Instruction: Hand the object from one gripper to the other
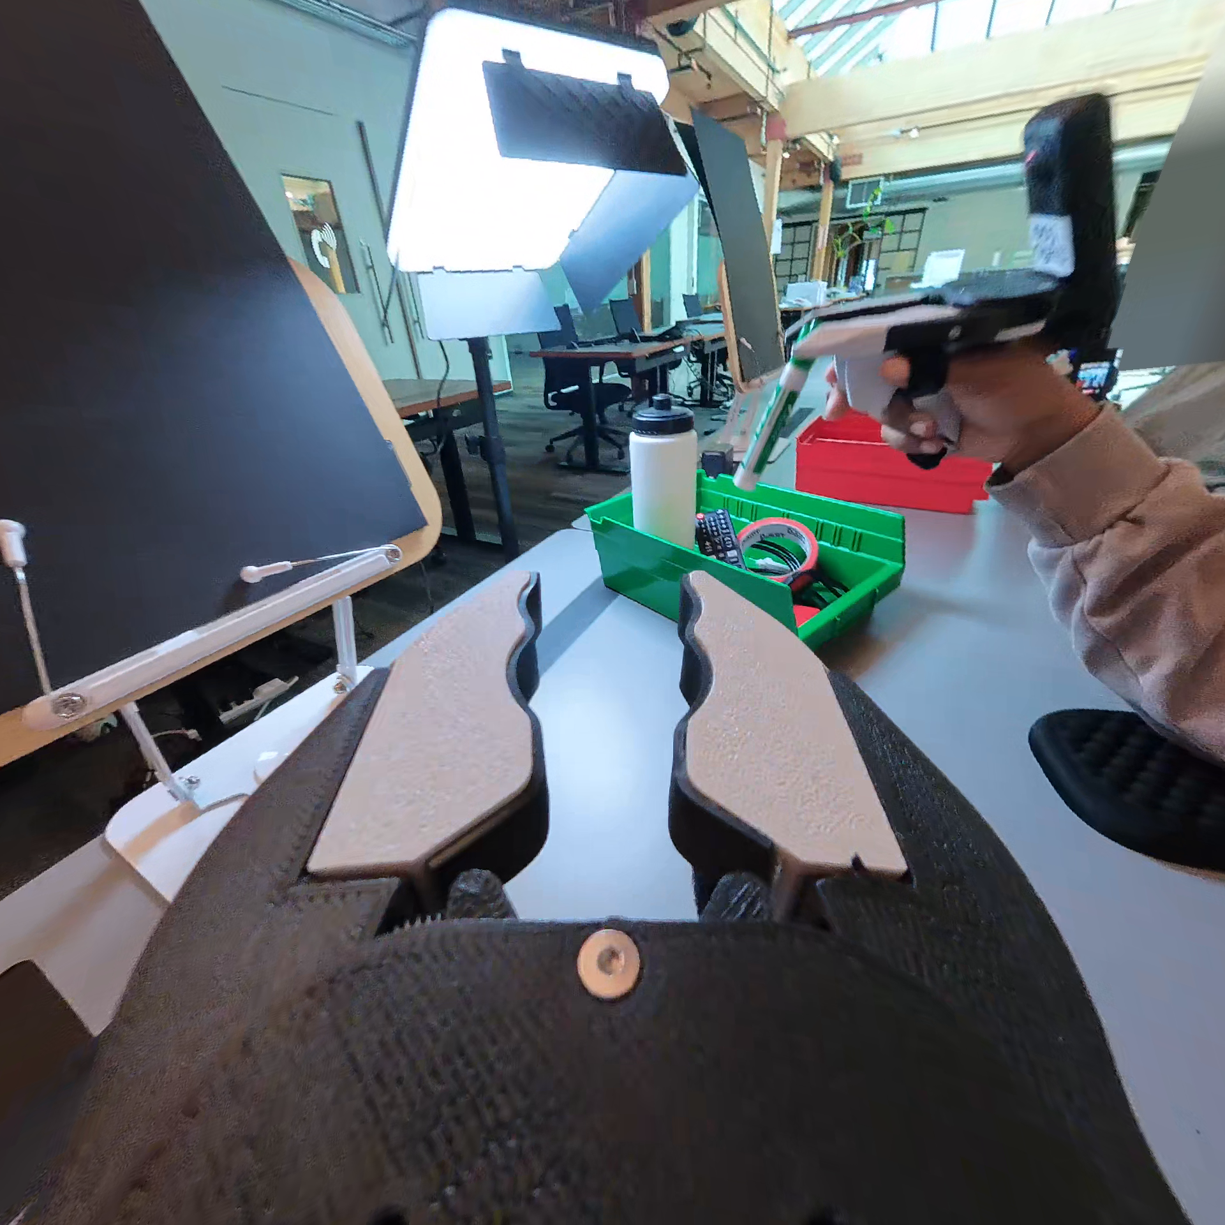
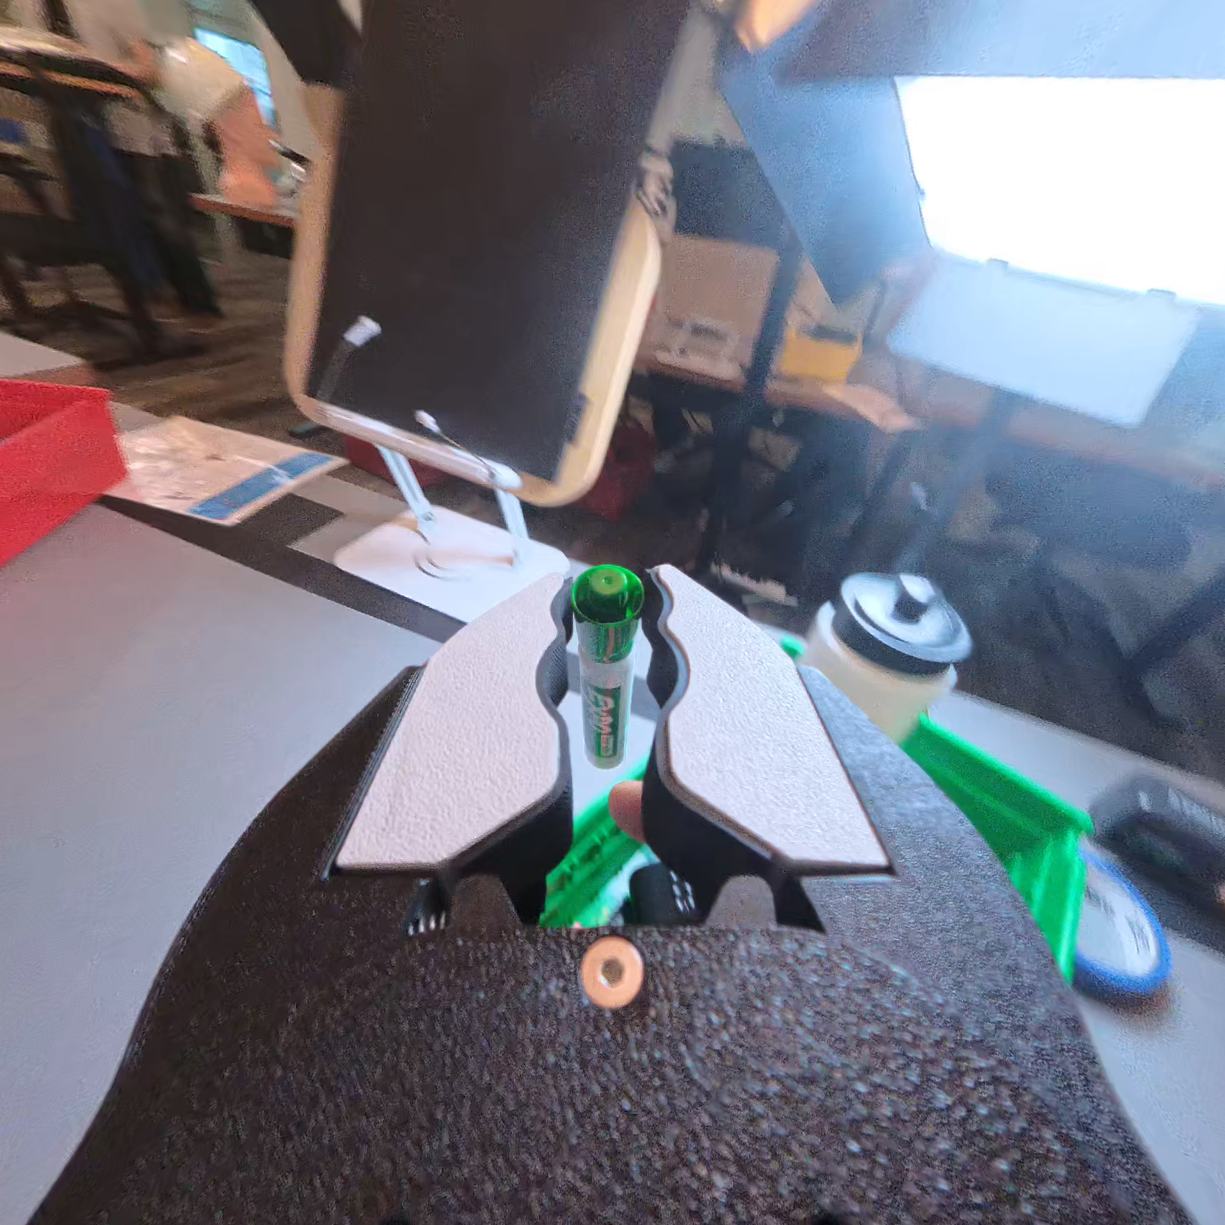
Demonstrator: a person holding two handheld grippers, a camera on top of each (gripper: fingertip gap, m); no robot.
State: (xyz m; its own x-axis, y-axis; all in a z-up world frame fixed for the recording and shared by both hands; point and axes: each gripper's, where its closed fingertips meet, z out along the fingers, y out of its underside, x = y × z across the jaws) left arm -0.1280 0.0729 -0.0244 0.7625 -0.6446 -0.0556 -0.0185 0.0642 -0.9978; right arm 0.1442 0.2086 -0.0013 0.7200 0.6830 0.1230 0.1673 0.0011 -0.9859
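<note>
In the left wrist view, the left gripper [image 1: 606, 620] has its two grey-padded fingers [image 1: 457, 716] spread apart with nothing between them, only the bare grey table [image 1: 928, 630] showing in the gap. Just beyond the fingertips sits a green plastic bin [image 1: 855, 530] holding a white water bottle with a black cap [image 1: 661, 474], a black remote control [image 1: 719, 535] and a roll of red tape [image 1: 775, 540]. To the right, a black ribbed pad [image 1: 1127, 782] lies on the table under a grey sleeve [image 1: 1127, 563]. Above the bin, a hand [image 1: 954, 414] holds the right gripper [image 1: 805, 345], whose fingers pinch the green-and-white marker [image 1: 769, 424] near its top end, so that it hangs tilted over the bin's far wall. Behind it stands a red plastic bin [image 1: 862, 464].

In the right wrist view, the right gripper's fingers [image 2: 742, 722] are clenched on the marker's green cap, and the barrel points down over the green bin. Farther off, a black board with a pale wooden rim [image 2: 477, 265] leans on a white stand [image 2: 451, 550].
</note>
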